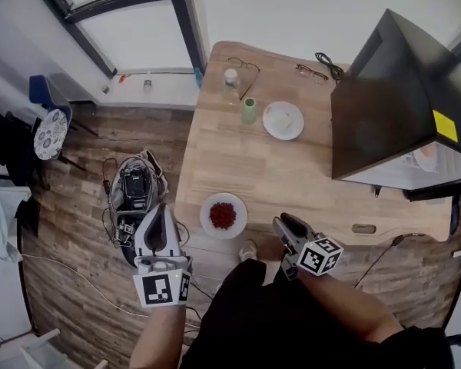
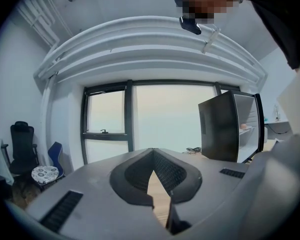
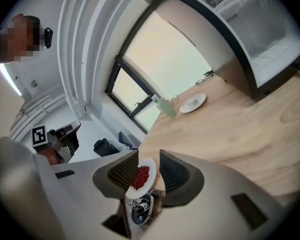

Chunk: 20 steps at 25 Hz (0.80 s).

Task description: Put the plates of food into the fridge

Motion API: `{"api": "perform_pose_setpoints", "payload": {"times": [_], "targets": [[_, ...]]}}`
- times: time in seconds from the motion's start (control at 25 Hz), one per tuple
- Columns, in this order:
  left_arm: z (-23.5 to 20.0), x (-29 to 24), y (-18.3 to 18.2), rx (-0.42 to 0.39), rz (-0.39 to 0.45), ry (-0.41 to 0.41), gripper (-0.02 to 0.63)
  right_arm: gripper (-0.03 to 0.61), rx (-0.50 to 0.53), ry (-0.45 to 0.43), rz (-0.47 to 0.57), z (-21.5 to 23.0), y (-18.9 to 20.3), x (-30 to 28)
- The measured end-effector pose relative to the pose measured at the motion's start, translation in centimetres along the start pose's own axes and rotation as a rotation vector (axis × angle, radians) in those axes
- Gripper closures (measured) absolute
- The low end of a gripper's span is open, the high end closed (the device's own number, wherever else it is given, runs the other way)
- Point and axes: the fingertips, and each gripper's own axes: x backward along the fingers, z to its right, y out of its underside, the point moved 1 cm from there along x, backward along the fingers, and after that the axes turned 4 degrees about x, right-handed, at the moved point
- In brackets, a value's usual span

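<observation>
Red food sits on the white plate [image 1: 223, 215] at the near edge of the table [image 1: 307, 183], lined up between the open fingers of your right gripper [image 1: 286, 225], so pinch its rim flat and gently; your left gripper [image 1: 160, 215] is closed and empty.

A green cup [image 1: 249, 111] stands beside a clear bottle [image 1: 230, 84] on the table [image 1: 292, 177], near eyeglasses [image 1: 245, 66].

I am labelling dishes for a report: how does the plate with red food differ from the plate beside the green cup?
The plate with red food carries a red heap; the other plate, beside the green cup, carries something pale. The first lies at the near edge of the table; the second lies farther back. Both are round and white.
</observation>
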Motion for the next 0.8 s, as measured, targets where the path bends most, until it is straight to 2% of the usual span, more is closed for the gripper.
{"api": "perform_pose_setpoints", "payload": {"times": [0.2,0.4,0.6,0.8], "targets": [[-1.7,1.2,0.6,-0.01,-0.017,-0.042,0.611,0.43,-0.061,-0.034,-0.091,-1.2,4.6,-2.5],[-3.0,3.4,1.8,-0.03,-0.069,-0.069,0.611,0.43,-0.22,-0.006,-0.134,-1.0,8.5,-4.2],[-3.7,4.5,2.6,-0.045,-0.103,-0.094,0.611,0.416,-0.332,-0.065,-0.194,-1.7,10.9,-6.5],[-4.5,5.0,2.6,-0.063,-0.124,-0.104,0.611,0.413,-0.426,-0.074,-0.211,-2.3,12.2,-8.8]]}}
